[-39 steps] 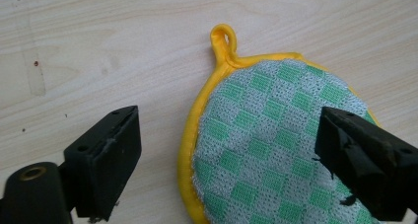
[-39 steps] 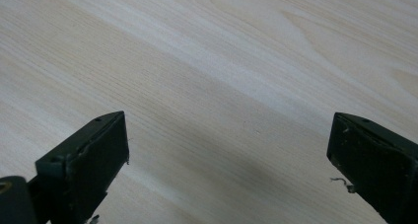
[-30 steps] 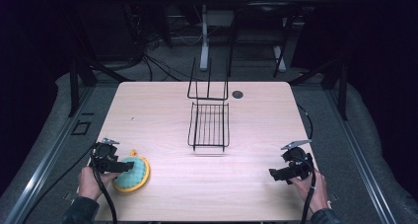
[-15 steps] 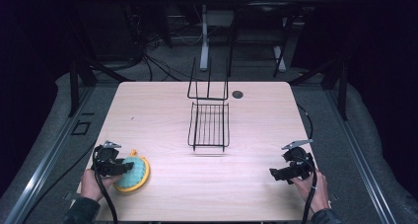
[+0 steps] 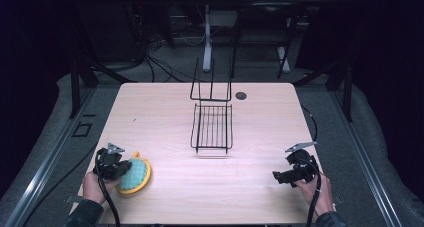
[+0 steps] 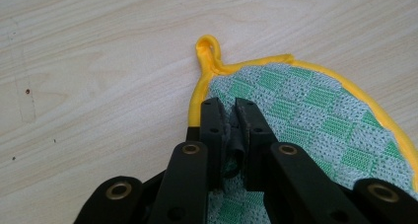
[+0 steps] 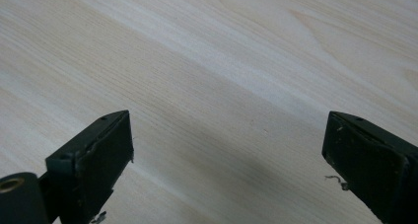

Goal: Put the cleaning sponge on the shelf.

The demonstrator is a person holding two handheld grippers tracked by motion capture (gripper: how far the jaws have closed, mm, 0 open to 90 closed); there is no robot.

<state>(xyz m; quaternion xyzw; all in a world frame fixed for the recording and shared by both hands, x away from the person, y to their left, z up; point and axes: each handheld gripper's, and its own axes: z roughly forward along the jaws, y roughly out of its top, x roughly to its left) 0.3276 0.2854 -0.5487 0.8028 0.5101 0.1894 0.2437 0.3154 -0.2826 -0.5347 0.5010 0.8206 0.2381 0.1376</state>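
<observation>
Left gripper point(image 5: 116, 166): near the tabletop's front left corner; its jaws have just been closing and now pinch the edge of the pot holder point(image 6: 315, 120) between them.
Pot holder: round, green-checked with a yellow rim and loop, lying flat just inside the front left corner.
Right gripper point(image 7: 229, 165): near the front right corner, jaws spread wide over bare wood, holding nothing.
Wire rack point(image 5: 212, 128): black, at the middle of the tabletop point(image 5: 160, 117), its upright back toward the far edge.
Dark disc point(image 5: 241, 95): beside the rack, close to the far edge.
</observation>
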